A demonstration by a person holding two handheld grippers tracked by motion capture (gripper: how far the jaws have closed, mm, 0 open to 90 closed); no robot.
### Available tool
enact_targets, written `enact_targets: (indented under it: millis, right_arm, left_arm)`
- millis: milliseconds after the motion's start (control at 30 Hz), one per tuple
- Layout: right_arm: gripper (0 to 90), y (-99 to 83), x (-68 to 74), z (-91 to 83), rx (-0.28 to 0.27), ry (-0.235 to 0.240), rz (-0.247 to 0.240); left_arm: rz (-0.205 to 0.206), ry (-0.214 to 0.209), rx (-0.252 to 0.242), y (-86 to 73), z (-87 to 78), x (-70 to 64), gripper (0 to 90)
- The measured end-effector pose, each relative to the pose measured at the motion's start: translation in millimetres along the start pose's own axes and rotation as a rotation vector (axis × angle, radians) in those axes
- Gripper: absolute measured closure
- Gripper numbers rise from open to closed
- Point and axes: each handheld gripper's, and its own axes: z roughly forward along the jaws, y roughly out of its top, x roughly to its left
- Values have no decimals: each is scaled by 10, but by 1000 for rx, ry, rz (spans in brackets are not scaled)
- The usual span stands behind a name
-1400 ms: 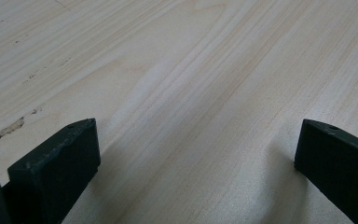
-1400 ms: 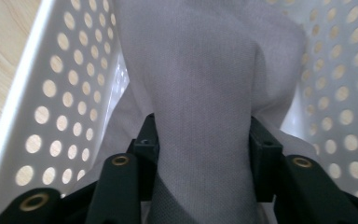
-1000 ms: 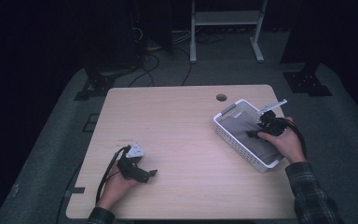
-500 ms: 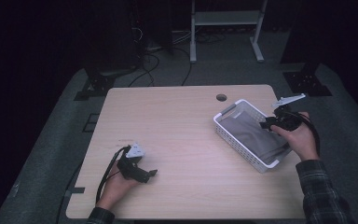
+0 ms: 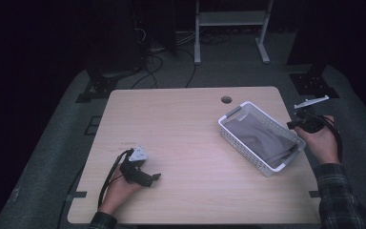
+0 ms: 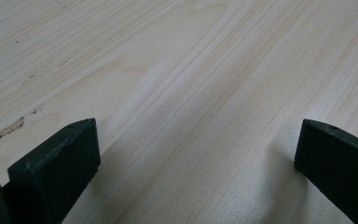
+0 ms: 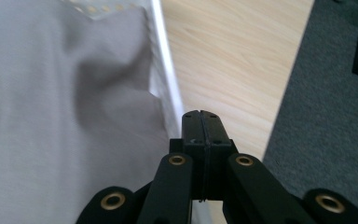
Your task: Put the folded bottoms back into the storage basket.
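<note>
Grey cloth beside right hand-held gripper, jaws pressed together.

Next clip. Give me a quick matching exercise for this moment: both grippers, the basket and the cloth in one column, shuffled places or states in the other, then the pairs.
Column one:
1. left gripper
2. right gripper
3. white basket
4. grey cloth

Column two:
A. lies inside the basket
B. jaws shut, at the table's right edge beside the basket
C. jaws wide apart, low over bare wood
D. stands on the right part of the table

Pairs: 1-C, 2-B, 3-D, 4-A
</note>
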Motion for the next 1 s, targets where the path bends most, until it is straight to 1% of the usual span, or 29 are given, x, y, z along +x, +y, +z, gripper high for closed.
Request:
enact_targets:
  millis: [33,100,133,233,333,367,400,467,500,567,600,633,667,700,767,900,933,1000]
  right_arm:
    - [895,-35,-48,23,11,-11,15]
    - [895,-44,-62,32,14,-17,16]
    - [896,-57,-77,42,20,-19,25]
    - [896,-108,-109,96,53,-12,31]
    - [896,-130,-113,113,63,-12,35]
    - [897,-149,-110,131,72,6,41]
    - [896,-154,-102,132,69,16,40]
    - [897,-155,-85,131,70,23,38]
    - [896,-148,-36,128,70,36,22]
    - [897,-140,25,126,70,49,4]
    - [897,-140,25,126,70,49,4]
    - [897,-139,56,123,69,56,-2]
    - [896,-149,117,114,64,73,-13]
    - [896,-149,117,114,64,73,-13]
    - [897,-166,174,103,55,90,-18]
    - [897,-193,274,81,45,108,-27]
    - [897,-203,326,70,42,119,-35]
    - [897,-207,351,67,38,126,-42]
  left_arm:
    - [0,0,0,0,0,0,0]
    - [0,0,0,0,0,0,0]
    - [0,0,0,0,0,0,0]
    - [0,0,0,0,0,0,0]
    - [0,0,0,0,0,0,0]
    - [0,0,0,0,0,0,0]
    - [0,0,0,0,0,0,0]
    - [0,0,0,0,0,0,0]
    - [0,0,-1,0,0,0,0]
    - [0,0,0,0,0,0,0]
    - [0,0,0,0,0,0,0]
    - [0,0,0,0,0,0,0]
    - [0,0,0,0,0,0,0]
    - [0,-1,2,1,-2,1,0]
    - [1,-1,3,1,-2,1,0]
    - [1,-1,3,1,-3,1,0]
    - [1,-1,3,1,-3,1,0]
    - [1,-1,3,1,-2,1,0]
